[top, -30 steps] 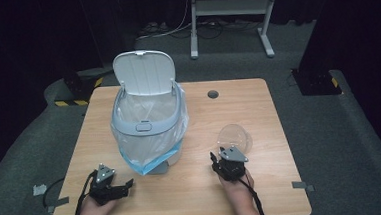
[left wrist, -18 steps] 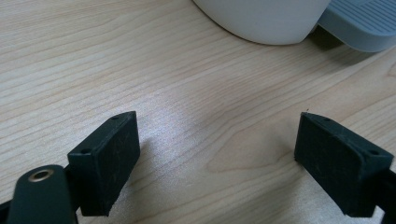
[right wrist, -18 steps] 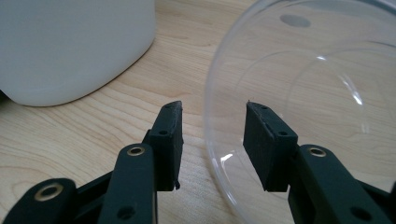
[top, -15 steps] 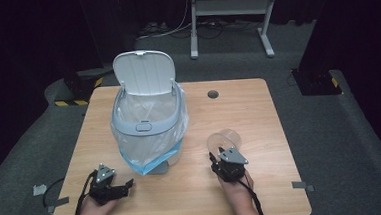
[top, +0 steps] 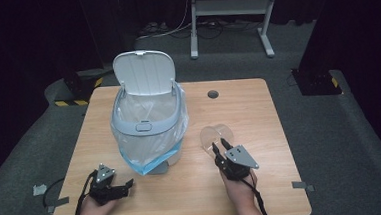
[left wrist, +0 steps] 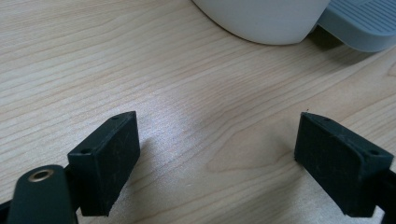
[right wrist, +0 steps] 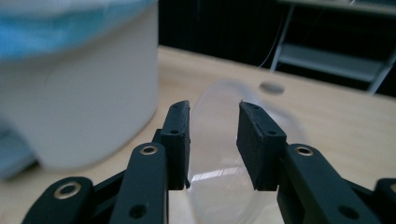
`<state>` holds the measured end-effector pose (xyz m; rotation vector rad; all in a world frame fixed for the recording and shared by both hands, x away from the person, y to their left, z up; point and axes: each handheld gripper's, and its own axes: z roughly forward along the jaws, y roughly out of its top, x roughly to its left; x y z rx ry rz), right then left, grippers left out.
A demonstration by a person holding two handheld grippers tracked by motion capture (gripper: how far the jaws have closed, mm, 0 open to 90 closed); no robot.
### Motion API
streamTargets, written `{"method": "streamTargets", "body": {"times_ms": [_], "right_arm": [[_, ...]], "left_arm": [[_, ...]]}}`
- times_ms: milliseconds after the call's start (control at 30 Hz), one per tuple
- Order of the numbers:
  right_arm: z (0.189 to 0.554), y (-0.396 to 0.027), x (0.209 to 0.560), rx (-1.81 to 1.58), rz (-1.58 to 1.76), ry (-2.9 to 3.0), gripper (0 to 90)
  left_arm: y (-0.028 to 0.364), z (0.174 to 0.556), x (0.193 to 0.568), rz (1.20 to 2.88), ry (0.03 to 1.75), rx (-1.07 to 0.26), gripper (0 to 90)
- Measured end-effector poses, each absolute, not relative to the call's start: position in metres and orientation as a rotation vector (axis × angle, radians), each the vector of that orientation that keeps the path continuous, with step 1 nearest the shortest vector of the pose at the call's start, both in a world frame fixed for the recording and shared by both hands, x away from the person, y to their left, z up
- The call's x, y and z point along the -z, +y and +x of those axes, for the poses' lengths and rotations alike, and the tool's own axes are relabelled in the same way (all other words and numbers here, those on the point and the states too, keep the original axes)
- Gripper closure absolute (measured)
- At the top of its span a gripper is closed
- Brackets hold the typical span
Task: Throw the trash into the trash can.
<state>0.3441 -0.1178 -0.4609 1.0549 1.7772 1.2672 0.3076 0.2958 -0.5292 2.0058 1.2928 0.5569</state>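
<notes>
The right gripper (top: pixel 218 149) holds a clear plastic cup (top: pixel 216 135), its jaws having just been closing on the rim, just right of an open, bag-lined bin (top: pixel 148 125). The left gripper (top: pixel 124 184) rests wide open and empty on the table (top: pixel 259 113). The cup looks grasped; dropping it into the bin remains.

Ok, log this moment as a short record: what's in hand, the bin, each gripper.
Work surface: wooden table
Item in hand: clear plastic cup, tipped on its side
Right gripper: jaws have just been closing, the cup's rim between them
Left gripper: open, nothing between its jaws, low over the table
Bin: lid up, lined with a blue-edged bag
Cup versus bin: beside it, apart
</notes>
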Motion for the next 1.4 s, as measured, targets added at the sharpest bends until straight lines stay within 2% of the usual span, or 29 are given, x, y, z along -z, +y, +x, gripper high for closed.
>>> {"method": "streamTargets", "body": {"times_ms": [133,267,500,1400], "right_arm": [[0.368,-0.117,0.459,-1.235,1.108,1.769,60.0],[0.384,-0.115,0.467,-1.175,1.130,1.787,73.8],[0.386,-0.113,0.472,-1.181,1.135,1.809,82.1],[0.356,-0.132,0.478,-1.188,1.163,1.888,82.6]], "left_arm": [[0.296,0.307,0.529,2.007,1.292,-0.558,14.4],[0.296,0.307,0.529,2.008,1.290,-0.558,14.5],[0.296,0.307,0.529,2.005,1.291,-0.557,14.5],[0.296,0.307,0.529,2.006,1.290,-0.558,14.4]]}}
